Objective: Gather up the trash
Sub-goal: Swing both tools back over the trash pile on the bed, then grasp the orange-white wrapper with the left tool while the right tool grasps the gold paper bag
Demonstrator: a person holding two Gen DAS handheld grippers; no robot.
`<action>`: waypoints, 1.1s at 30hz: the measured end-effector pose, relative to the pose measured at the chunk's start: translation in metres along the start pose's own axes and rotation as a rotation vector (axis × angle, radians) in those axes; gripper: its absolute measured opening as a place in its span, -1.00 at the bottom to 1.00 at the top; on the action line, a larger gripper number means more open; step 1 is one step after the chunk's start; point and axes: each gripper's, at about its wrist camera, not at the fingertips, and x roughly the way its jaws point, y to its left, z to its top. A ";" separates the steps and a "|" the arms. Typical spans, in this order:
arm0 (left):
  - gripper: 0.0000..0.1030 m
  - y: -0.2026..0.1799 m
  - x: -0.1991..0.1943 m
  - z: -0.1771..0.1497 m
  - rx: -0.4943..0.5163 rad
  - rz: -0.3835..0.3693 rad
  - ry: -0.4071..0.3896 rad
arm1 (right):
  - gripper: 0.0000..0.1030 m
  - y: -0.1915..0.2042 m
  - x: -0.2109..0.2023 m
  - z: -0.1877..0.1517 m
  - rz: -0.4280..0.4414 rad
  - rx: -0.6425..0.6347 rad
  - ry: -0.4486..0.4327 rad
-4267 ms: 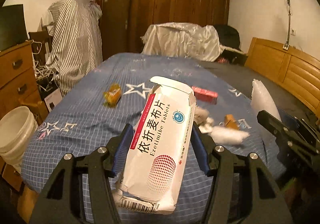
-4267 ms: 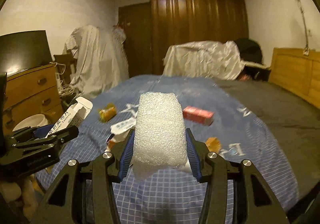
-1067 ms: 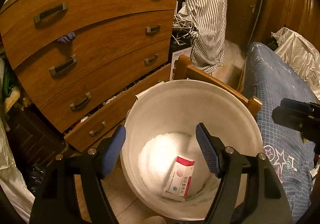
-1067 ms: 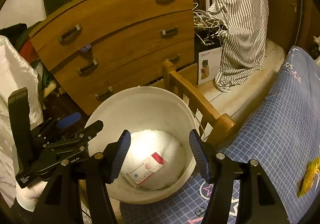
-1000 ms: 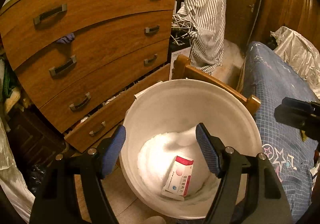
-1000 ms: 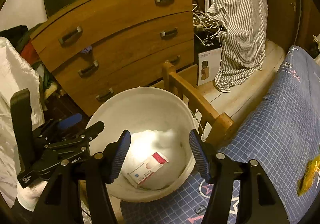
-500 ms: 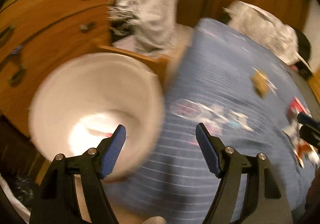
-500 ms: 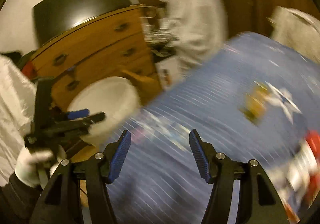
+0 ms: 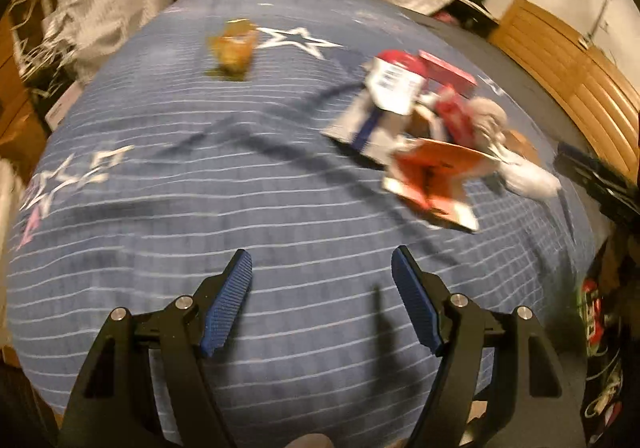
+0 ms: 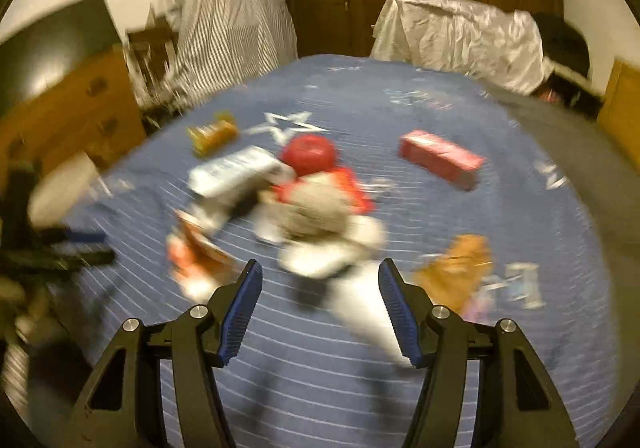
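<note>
Both views are motion-blurred. A pile of trash lies on the blue checked bedspread: boxes, red wrappers and crumpled paper. It also shows in the right wrist view. A yellow wrapper lies apart at the far left. A red box and an orange wrapper lie to the right. My left gripper is open and empty above bare bedspread, short of the pile. My right gripper is open and empty just before the pile.
A striped cloth hangs over a chair at the bed's left side, next to a wooden dresser. A silver cover lies at the bed's far end. A wooden headboard runs along the right.
Both grippers dropped the medicine box and the foam piece into the white bucket, then swung away from the bucket back over the bed. The bucket has left both views.
</note>
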 end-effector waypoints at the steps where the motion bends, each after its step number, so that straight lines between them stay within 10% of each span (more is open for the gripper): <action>1: 0.35 -0.006 0.005 0.001 0.001 -0.004 0.007 | 0.21 -0.010 0.003 -0.003 -0.012 -0.002 0.016; 9: 0.35 -0.028 0.025 0.002 -0.022 -0.007 0.047 | 0.24 -0.027 0.047 -0.035 0.078 0.061 0.116; 12: 0.35 -0.026 0.022 0.002 -0.025 -0.002 0.051 | -0.07 0.002 0.063 -0.031 0.169 0.100 0.126; 20: 0.35 -0.010 0.018 -0.004 -0.070 0.004 0.038 | -0.08 0.109 0.057 -0.010 0.426 0.027 0.067; 25: 0.40 0.010 0.007 -0.007 -0.122 0.035 0.012 | -0.05 0.071 0.035 -0.001 0.199 0.044 0.005; 28: 0.40 0.015 0.004 -0.008 -0.129 0.024 0.002 | 0.54 0.047 0.021 -0.004 0.132 0.069 -0.017; 33: 0.40 -0.009 0.003 0.013 0.120 0.030 -0.055 | 0.55 0.041 0.006 -0.018 0.160 0.067 -0.025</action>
